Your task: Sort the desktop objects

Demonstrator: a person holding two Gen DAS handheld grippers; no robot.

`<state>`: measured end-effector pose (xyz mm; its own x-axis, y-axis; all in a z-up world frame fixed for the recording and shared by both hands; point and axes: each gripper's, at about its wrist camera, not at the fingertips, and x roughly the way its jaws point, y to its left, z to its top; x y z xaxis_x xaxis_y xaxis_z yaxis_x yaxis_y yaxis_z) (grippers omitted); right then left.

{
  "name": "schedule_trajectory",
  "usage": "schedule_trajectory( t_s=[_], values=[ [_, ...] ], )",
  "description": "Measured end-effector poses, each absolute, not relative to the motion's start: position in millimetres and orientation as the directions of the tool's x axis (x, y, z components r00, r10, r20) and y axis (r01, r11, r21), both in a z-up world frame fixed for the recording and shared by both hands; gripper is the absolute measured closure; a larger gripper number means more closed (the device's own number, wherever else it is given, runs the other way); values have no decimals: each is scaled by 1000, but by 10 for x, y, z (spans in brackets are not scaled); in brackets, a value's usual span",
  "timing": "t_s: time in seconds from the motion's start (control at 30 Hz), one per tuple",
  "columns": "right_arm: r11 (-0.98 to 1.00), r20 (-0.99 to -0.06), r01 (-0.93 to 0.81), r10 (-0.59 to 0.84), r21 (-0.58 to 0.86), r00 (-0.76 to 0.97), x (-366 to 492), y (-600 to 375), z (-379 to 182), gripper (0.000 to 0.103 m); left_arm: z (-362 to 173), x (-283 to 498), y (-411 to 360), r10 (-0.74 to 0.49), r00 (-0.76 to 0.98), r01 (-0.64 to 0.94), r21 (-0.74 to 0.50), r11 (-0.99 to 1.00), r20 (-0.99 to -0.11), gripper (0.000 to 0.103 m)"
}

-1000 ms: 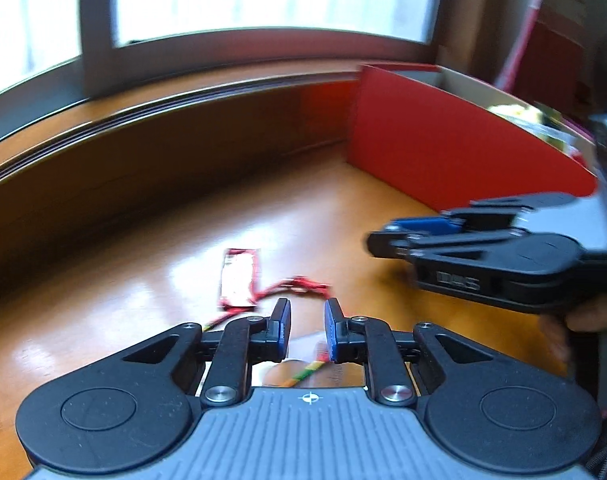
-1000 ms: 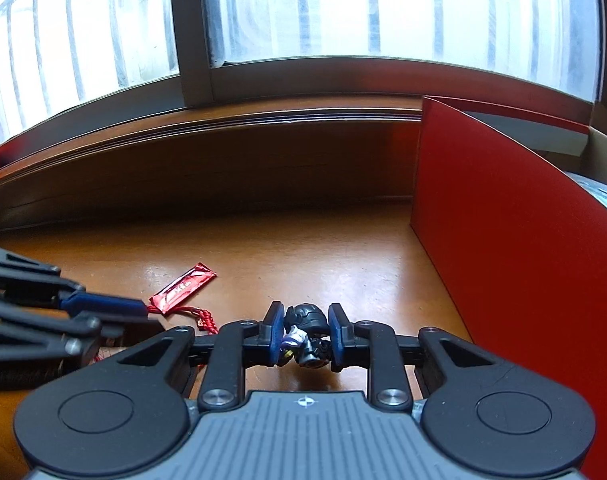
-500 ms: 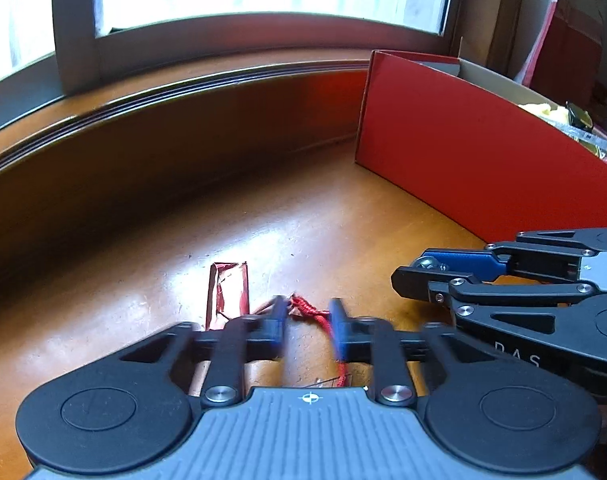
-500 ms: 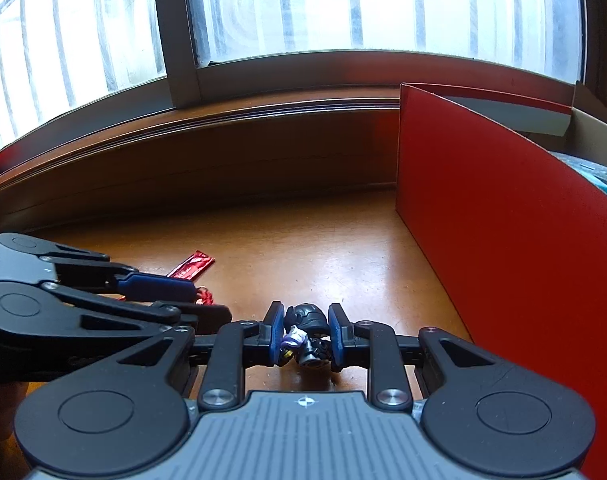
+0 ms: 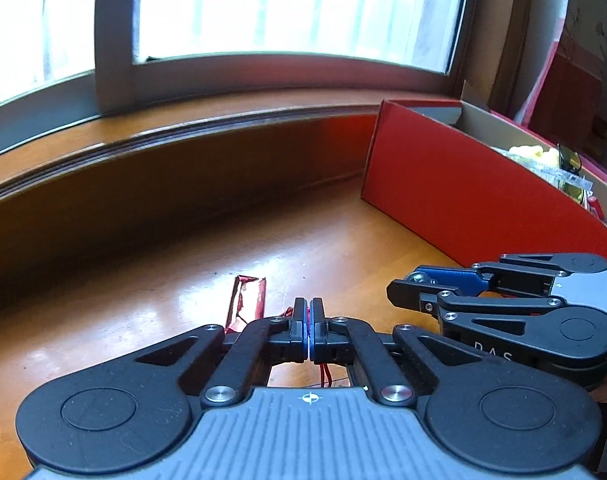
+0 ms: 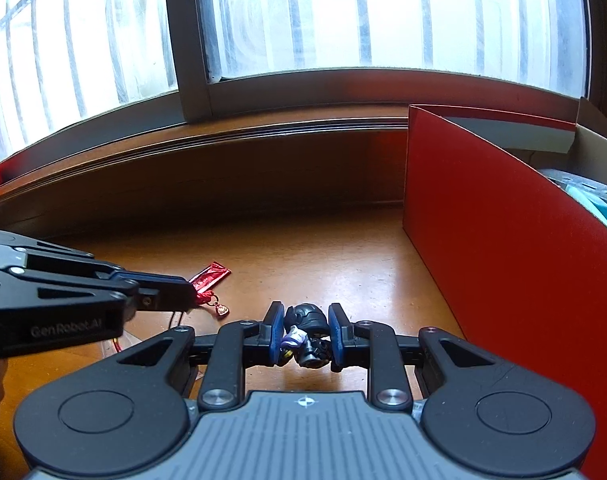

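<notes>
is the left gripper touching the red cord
Touching. The left wrist view shows the left gripper shut on the red cord; the right wrist view shows its tip on the knot.

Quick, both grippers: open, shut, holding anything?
Left gripper: shut on the red cord charm.
Right gripper: shut on the small dark figurine.

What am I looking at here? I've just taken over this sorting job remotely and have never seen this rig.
Each picture comes from a camera on a hand-held two-finger gripper, looking along its fingers. In the left view, the left gripper is shut on a red cord with a small charm. In the right view, the right gripper is shut on a small dark figurine. A red foil packet lies on the wooden desk. The red box at the right already holds items.
</notes>
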<state>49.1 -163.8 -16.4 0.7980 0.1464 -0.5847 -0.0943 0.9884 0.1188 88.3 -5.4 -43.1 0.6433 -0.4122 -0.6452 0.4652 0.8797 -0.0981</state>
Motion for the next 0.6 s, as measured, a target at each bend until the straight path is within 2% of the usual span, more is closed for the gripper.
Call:
schedule_trajectory(
  t_s=[0.3,0.6],
  values=[
    [985,-547,-97,161,143,821,419,-1666,-21,77,17,664,124,-407,723,440,-83,894,-559,100],
    [979,-476,-135,194,156,858,184,-1724,315,77,341,522,-30,-428,760,460,-60,886,-490,100]
  ],
)
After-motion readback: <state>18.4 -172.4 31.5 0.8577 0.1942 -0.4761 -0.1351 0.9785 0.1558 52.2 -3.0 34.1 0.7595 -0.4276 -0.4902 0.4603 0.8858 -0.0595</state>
